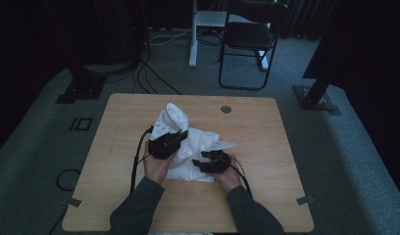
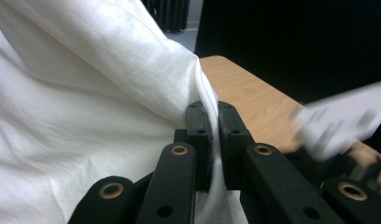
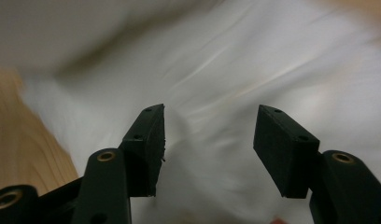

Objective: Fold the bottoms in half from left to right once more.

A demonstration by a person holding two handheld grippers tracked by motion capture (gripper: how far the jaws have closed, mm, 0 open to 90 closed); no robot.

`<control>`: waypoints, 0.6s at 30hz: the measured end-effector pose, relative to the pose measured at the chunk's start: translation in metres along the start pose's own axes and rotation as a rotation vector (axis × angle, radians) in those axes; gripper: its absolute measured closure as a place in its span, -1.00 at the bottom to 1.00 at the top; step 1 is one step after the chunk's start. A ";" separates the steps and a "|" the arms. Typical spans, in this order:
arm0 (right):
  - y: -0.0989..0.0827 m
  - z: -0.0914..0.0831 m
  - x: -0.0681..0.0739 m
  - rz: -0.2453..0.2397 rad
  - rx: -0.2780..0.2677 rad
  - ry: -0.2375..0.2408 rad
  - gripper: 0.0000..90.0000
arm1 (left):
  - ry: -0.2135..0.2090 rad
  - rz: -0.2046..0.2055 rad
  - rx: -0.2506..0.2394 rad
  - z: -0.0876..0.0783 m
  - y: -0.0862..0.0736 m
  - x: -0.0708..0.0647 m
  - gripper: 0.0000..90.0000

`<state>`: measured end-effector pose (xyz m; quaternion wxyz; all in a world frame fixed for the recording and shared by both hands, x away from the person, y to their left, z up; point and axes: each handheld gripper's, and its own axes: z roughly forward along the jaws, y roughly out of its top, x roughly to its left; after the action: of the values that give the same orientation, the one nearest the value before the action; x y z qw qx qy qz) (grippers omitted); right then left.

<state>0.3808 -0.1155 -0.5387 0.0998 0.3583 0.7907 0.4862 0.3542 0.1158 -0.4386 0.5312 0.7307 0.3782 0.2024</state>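
A crumpled white cloth (image 1: 190,142) lies in the middle of the wooden table (image 1: 257,127), one part pulled up into a peak. My left gripper (image 1: 181,134) is shut on a fold of that cloth (image 2: 86,102); its jaws pinch the fabric between the pads (image 2: 200,126). My right gripper (image 1: 200,160) hovers at the cloth's near right side, jaws spread apart. In the right gripper view the blurred white cloth (image 3: 235,84) lies just ahead of the fingertips (image 3: 149,135), with nothing pressed between them.
A round grommet hole (image 1: 226,109) sits near the table's far edge. Beyond the table stand a black folding chair (image 1: 249,39) and a white desk leg (image 1: 193,34). Cables run on the grey carpet at left (image 1: 68,178).
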 end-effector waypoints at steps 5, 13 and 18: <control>-0.006 -0.034 -0.032 0.093 -0.022 -0.121 -0.05 | -0.034 0.025 0.050 0.015 -0.014 -0.011 0.91; -0.020 -0.049 -0.052 0.156 -0.025 -0.194 -0.07 | -0.091 0.032 0.189 0.051 -0.057 -0.028 0.89; -0.005 -0.059 -0.048 0.141 -0.087 -0.190 -0.10 | -0.090 0.024 0.266 0.072 -0.080 -0.029 0.88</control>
<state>0.3837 -0.1898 -0.5224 0.1552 0.4530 0.7286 0.4898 0.3590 0.0606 -0.5350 0.4437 0.8073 0.3688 0.1241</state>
